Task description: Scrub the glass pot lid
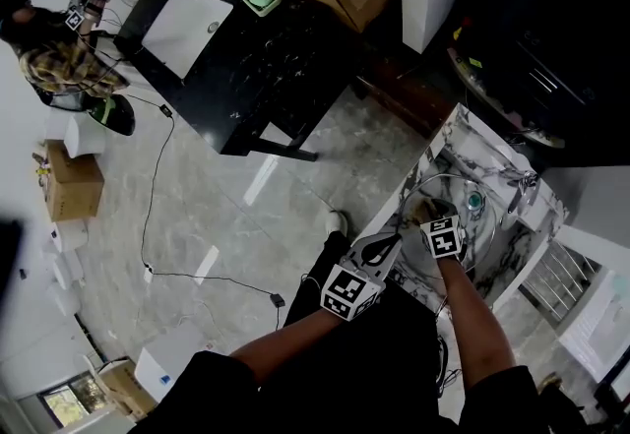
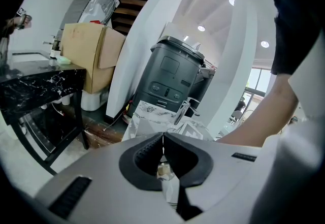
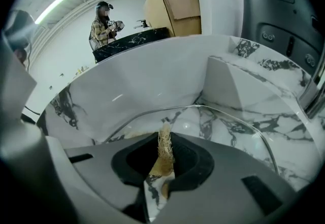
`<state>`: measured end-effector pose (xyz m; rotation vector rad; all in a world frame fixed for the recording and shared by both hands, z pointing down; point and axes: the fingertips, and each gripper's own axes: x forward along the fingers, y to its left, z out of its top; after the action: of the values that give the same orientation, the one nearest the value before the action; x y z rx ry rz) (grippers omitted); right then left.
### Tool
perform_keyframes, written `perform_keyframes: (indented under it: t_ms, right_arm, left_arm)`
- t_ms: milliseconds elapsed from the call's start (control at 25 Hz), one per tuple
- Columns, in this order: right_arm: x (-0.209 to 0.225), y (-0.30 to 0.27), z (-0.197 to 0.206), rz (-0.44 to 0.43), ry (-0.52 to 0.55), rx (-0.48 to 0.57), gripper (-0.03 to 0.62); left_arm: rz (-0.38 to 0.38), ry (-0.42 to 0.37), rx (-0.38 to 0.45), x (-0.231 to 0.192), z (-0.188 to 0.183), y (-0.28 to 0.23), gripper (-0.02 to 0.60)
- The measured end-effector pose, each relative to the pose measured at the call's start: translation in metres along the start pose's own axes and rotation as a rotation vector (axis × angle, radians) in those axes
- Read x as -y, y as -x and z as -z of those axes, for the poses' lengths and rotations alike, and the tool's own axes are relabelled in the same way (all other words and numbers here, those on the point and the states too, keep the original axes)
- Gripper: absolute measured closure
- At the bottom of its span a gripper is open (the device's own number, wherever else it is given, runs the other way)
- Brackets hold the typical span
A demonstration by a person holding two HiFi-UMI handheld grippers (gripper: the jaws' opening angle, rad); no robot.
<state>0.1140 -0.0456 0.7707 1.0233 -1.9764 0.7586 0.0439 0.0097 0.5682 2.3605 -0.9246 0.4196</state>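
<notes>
Your right claw [image 3: 165, 139] is shut tight on a tan, hairy scrubber [image 3: 163, 154]. The scrubber sticks up a little past the tips.

Just ahead of this claw, and partly under it, lies the glass pot lid [image 3: 228, 129]. It is down inside the white marble sink [image 3: 152, 81]. The lid's round rim curves across in front of the claw. You cannot tell from here if the scrubber is touching the glass.

From your head view, the right claw [image 1: 429, 216] reaches over the near part of the lid [image 1: 471, 219]. The lid's green knob [image 1: 475, 200] is just past the claw's tips.

Your left claw [image 2: 163, 137] has its two tips pressed together. Nothing shows between them. In the head view, the left claw [image 1: 396, 238] sits just beside the right claw, on its left, at the near edge of the sink [image 1: 448, 142].

Ahead of the left claw stands the shiny tap [image 2: 185, 108]. Behind the tap is a big dark grey machine [image 2: 170, 78]. Off to the left of that claw are a black table [image 2: 40, 83] and a brown cardboard box [image 2: 86, 53].
</notes>
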Motion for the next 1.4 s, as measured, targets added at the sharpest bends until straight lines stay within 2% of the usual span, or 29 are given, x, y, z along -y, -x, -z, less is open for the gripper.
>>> perform_keyframes:
  t_ms: [440,760,960,1400]
  right_arm:
    - [0.023,0.002,0.000,0.039,-0.065,0.040,0.530]
    - [0.044,0.008,0.007,0.070,-0.107,0.061,0.530]
    - [0.051,0.010,0.011,0.051,-0.144,0.084,0.530]
    - [0.071,0.021,0.023,0.092,-0.174,0.086,0.530]
  left_arm:
    - [0.025,-0.007,-0.038,0.010,0.005,-0.012,0.563]
    - [-0.004,-0.024,-0.041,0.008,0.004,-0.015,0.563]
    - [0.008,-0.016,-0.052,0.012,0.008,-0.020,0.563]
    - [-0.002,-0.035,-0.041,0.017,0.006,-0.023,0.563]
